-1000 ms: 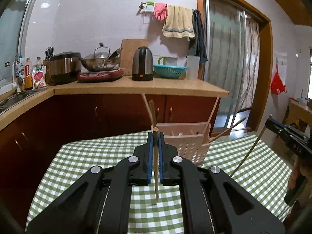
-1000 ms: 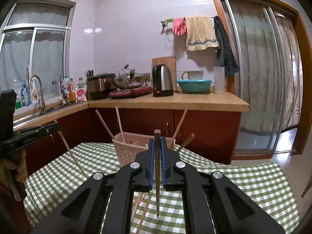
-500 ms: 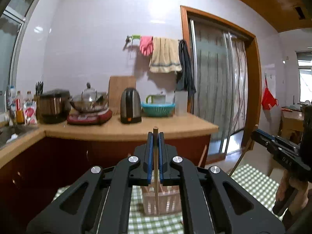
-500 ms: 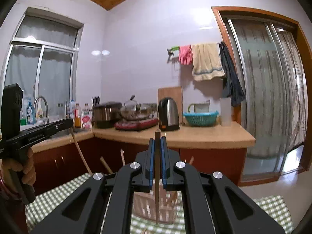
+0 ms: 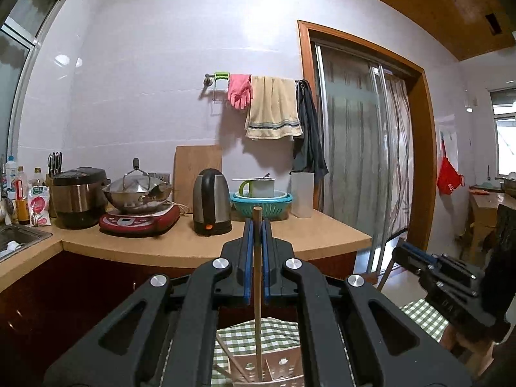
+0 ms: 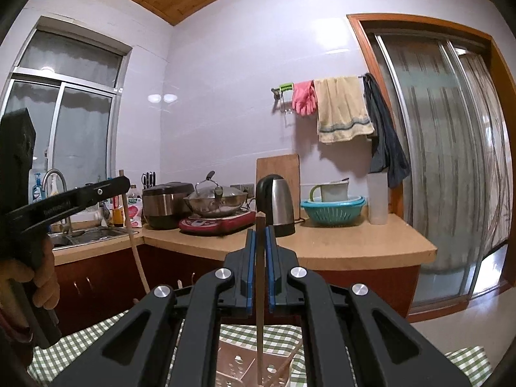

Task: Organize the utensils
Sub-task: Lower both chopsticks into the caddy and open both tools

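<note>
My left gripper (image 5: 256,225) is shut on a wooden chopstick (image 5: 257,306) held upright, its lower end inside the pale perforated utensil basket (image 5: 274,369) below. My right gripper (image 6: 260,237) is shut on a second chopstick (image 6: 260,296), also upright, its lower end in the same basket (image 6: 238,367). The basket holds other chopsticks (image 6: 285,366). The right gripper shows at the right edge of the left wrist view (image 5: 416,254). The left gripper shows at the left of the right wrist view (image 6: 119,182), with its chopstick (image 6: 135,248) hanging down.
The basket stands on a table with a green checked cloth (image 6: 96,335). Behind is a wooden counter (image 5: 193,245) with a kettle (image 5: 211,201), a wok on a red cooker (image 5: 138,193), a rice cooker (image 5: 79,196) and a teal colander (image 5: 261,201). A sink (image 6: 87,235) lies left, a glass door (image 6: 451,167) right.
Both grippers have risen and tilted up while holding their chopsticks. The basket has dropped to the bottom edge of both views, and the chopstick ends now sit inside it.
</note>
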A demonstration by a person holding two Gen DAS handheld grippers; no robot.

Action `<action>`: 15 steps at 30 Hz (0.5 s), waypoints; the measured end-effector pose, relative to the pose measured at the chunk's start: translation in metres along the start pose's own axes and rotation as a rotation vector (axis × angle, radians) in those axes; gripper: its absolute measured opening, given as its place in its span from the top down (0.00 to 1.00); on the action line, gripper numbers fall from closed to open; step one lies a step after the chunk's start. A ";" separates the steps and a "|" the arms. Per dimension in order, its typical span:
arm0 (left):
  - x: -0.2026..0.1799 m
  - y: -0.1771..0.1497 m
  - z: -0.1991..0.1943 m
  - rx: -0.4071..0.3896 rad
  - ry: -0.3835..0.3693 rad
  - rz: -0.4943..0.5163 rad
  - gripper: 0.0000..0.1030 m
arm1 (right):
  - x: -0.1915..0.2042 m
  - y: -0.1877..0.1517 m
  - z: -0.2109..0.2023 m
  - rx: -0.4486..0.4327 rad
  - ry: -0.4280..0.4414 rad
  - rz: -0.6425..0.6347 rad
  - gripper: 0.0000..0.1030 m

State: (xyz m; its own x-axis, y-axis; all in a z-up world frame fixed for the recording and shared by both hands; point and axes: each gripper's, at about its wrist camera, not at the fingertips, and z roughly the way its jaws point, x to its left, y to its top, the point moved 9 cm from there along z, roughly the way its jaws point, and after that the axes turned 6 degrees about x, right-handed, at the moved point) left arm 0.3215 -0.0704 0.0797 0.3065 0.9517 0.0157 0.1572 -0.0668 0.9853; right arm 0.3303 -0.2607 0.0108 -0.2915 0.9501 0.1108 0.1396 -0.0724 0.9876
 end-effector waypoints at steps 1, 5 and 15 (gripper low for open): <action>0.000 -0.005 0.006 0.005 0.000 -0.001 0.95 | 0.000 -0.003 0.003 0.004 -0.001 0.000 0.93; 0.002 -0.027 0.020 0.018 0.000 -0.020 0.95 | 0.001 -0.020 0.016 0.030 -0.012 -0.011 0.93; 0.008 -0.076 0.051 0.103 0.018 -0.017 0.95 | 0.003 -0.065 0.041 0.144 -0.014 -0.006 0.93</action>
State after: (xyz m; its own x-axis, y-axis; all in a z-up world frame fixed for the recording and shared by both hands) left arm 0.3597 -0.0734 -0.0037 0.2863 0.9581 0.0028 0.2586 -0.0800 0.9627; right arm 0.3592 -0.2410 -0.0580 -0.2799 0.9546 0.1022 0.2725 -0.0230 0.9619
